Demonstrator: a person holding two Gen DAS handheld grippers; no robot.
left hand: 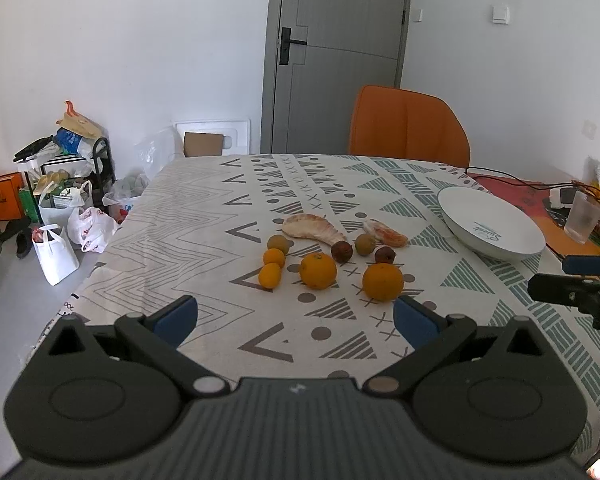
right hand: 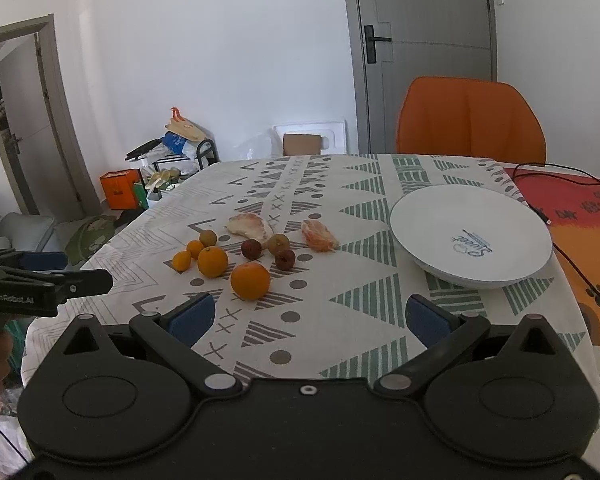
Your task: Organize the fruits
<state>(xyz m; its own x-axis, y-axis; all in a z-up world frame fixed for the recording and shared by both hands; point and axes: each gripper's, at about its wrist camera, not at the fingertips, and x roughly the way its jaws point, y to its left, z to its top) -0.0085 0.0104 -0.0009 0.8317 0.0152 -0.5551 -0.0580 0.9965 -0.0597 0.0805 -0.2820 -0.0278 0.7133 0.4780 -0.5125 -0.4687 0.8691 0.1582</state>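
Several fruits lie in a cluster on the patterned tablecloth (left hand: 204, 216): two larger oranges (left hand: 318, 270) (left hand: 383, 281), two small kumquats (left hand: 270, 275), two greenish round fruits (left hand: 278, 243), two dark red lychees (left hand: 342, 251), and two peeled pomelo pieces (left hand: 313, 230) (left hand: 384, 233). A white plate (left hand: 494, 222) stands to their right, empty. My left gripper (left hand: 296, 320) is open and empty, just short of the fruits. My right gripper (right hand: 310, 318) is open and empty, near the nearer orange (right hand: 250, 280) and the plate (right hand: 470, 236).
An orange chair (left hand: 408, 128) stands at the table's far side before a grey door (left hand: 336, 52). Cables, a plastic cup (left hand: 582, 218) and packets lie at the far right on a red mat. Bags and boxes (left hand: 60, 208) crowd the floor at left.
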